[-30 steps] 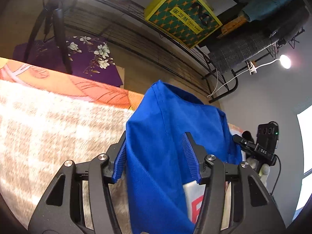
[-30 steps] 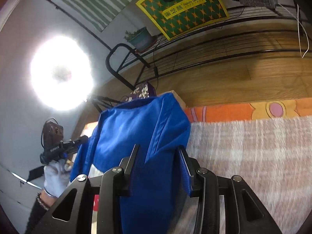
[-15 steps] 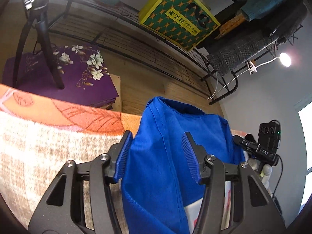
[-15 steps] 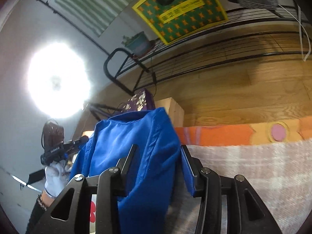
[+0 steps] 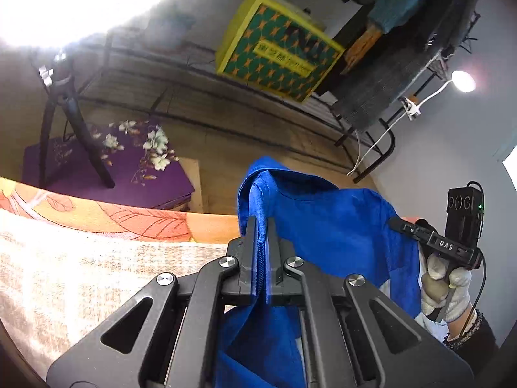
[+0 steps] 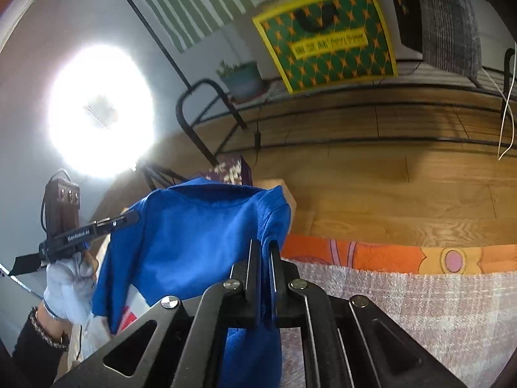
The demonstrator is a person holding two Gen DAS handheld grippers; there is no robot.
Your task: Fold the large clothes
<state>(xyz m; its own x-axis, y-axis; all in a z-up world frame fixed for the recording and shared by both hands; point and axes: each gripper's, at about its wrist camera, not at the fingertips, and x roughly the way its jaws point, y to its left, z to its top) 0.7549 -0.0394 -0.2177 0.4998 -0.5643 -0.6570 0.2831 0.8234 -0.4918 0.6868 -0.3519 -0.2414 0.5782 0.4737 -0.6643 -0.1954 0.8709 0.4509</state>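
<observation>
A bright blue garment point(image 5: 336, 226) hangs stretched between both grippers above the work surface. My left gripper point(image 5: 261, 226) is shut on one folded edge of the blue garment, its cloth pinched between the pads. In the right wrist view my right gripper point(image 6: 262, 249) is shut on the other edge of the blue garment point(image 6: 200, 236). Each view shows the opposite gripper held by a white-gloved hand point(image 5: 444, 294) point(image 6: 66, 287) at the garment's far side. The garment's lower part drops below the jaws and out of sight.
A pale checked blanket point(image 5: 74, 278) point(image 6: 420, 307) over an orange patterned cover point(image 5: 129, 220) forms the surface below. Beyond it are wooden floor point(image 6: 404, 187), a purple flowered box point(image 5: 97, 168) with a tripod point(image 5: 64, 103), a black wire rack holding a yellow-green box point(image 5: 278, 55), and a bright ring lamp point(image 6: 100, 113).
Both grippers' jaws have closed onto the blue garment's edges, which earlier lay loosely between open fingers. Both have lifted, raising the cloth off the blanket.
</observation>
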